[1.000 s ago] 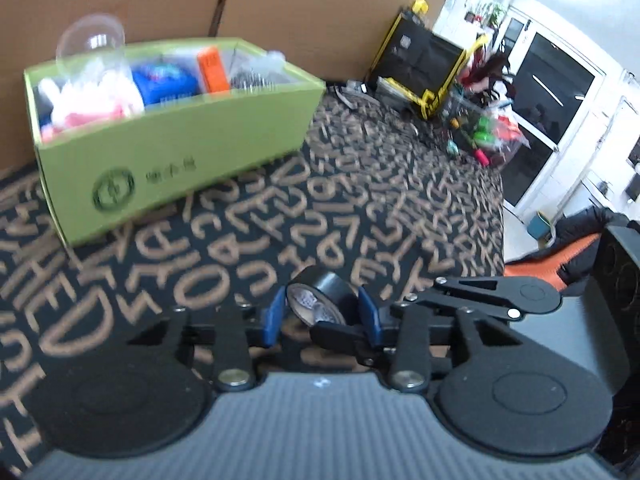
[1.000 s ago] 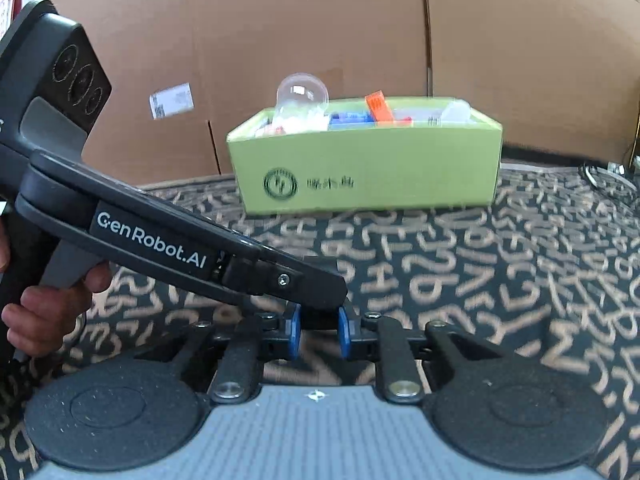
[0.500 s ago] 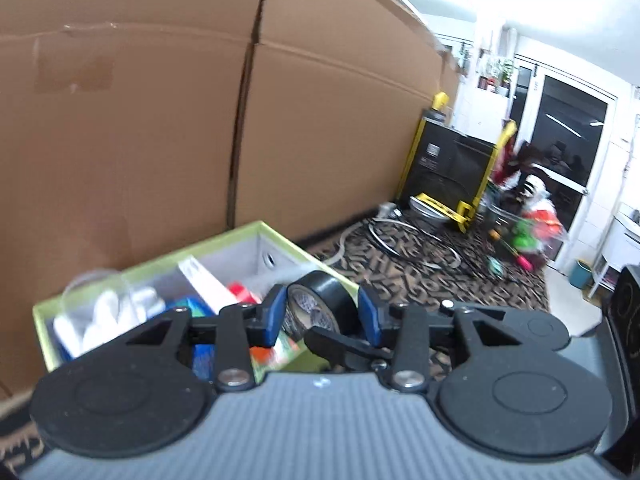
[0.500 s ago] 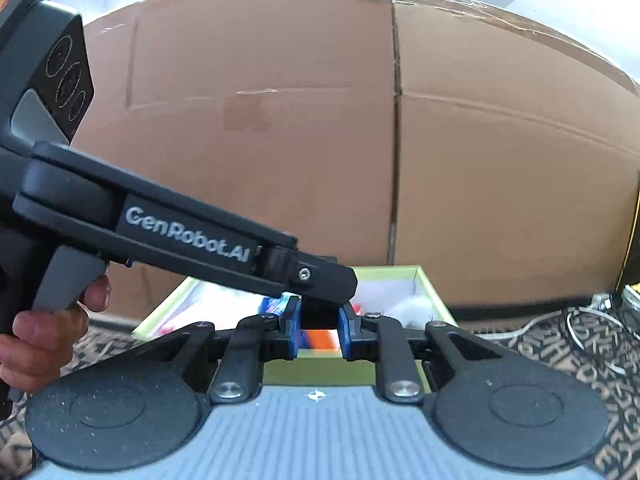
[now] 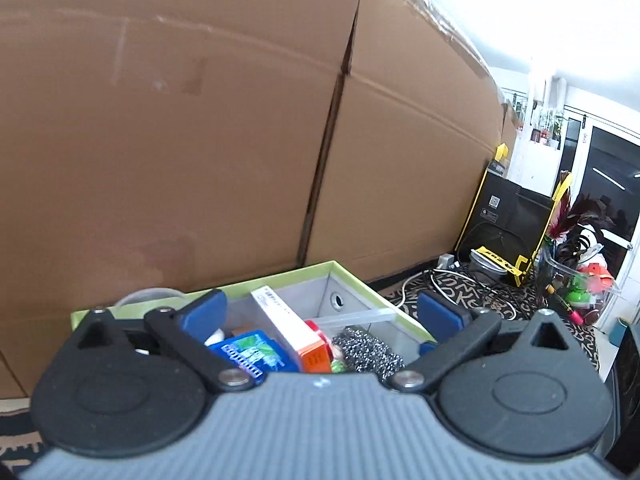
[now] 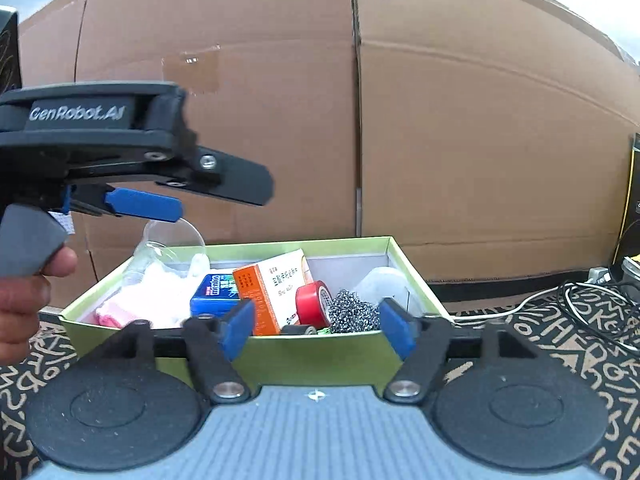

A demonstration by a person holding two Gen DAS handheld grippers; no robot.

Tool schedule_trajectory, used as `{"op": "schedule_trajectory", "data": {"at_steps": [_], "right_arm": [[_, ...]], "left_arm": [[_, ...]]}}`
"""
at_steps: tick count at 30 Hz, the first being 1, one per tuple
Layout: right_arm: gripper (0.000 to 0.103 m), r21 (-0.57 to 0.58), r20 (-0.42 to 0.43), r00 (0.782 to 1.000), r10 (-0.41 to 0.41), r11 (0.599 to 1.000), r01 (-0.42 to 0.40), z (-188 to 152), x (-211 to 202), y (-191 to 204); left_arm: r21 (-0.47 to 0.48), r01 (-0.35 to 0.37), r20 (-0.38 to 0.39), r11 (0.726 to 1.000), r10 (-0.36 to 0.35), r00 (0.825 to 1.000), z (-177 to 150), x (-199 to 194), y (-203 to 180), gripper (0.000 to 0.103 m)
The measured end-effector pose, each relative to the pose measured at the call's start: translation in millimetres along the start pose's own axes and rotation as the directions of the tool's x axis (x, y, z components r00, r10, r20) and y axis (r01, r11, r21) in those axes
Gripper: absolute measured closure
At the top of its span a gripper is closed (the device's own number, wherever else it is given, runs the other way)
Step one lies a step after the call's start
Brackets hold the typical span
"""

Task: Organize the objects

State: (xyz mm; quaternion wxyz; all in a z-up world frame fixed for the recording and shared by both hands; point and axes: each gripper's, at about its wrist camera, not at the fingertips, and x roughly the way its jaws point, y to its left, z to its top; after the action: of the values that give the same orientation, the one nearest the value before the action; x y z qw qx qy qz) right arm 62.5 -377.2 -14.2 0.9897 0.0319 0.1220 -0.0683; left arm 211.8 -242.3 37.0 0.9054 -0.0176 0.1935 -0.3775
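A green box (image 6: 312,354) stands on the patterned cloth and holds a blue mint tin (image 6: 214,294), an orange and white carton (image 6: 272,288), a red tape roll (image 6: 314,304), a steel scourer (image 6: 352,314), pink and white items and a clear cup (image 6: 176,238). A black tape roll (image 6: 298,330) lies in the box by its front wall. My left gripper (image 5: 320,316) is open and empty above the box; it also shows in the right wrist view (image 6: 160,200). My right gripper (image 6: 316,330) is open and empty in front of the box.
Large cardboard boxes (image 6: 440,140) stand right behind the green box. Cables (image 6: 580,308) lie on the cloth to the right. A black and yellow case (image 5: 508,224) and a bin of colourful items (image 5: 580,280) stand farther right.
My left gripper opened and let go of the black tape roll, which now lies in the box. My right gripper opened as well. Both grippers rose and moved towards the box.
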Motion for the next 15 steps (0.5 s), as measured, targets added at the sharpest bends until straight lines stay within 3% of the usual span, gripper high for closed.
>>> {"op": "schedule_trajectory", "data": {"at_steps": [7,15], "right_arm": [[0.004,0.007,-0.050,0.999,-0.002,1.000,0.002,6.0,-38.9,6.0],[0.002,-0.044,-0.117,0.990,-0.077,0.996,0.072,3.5,-87.2,23.9]], "left_arm": [[-0.044,-0.091,-0.016,0.995,0.090,0.996,-15.1,-52.4,-1.6,0.000],[-0.068,-0.220,-0.088,0.973,0.214,0.973,-49.5,-115.0,-12.4,0.000]]}}
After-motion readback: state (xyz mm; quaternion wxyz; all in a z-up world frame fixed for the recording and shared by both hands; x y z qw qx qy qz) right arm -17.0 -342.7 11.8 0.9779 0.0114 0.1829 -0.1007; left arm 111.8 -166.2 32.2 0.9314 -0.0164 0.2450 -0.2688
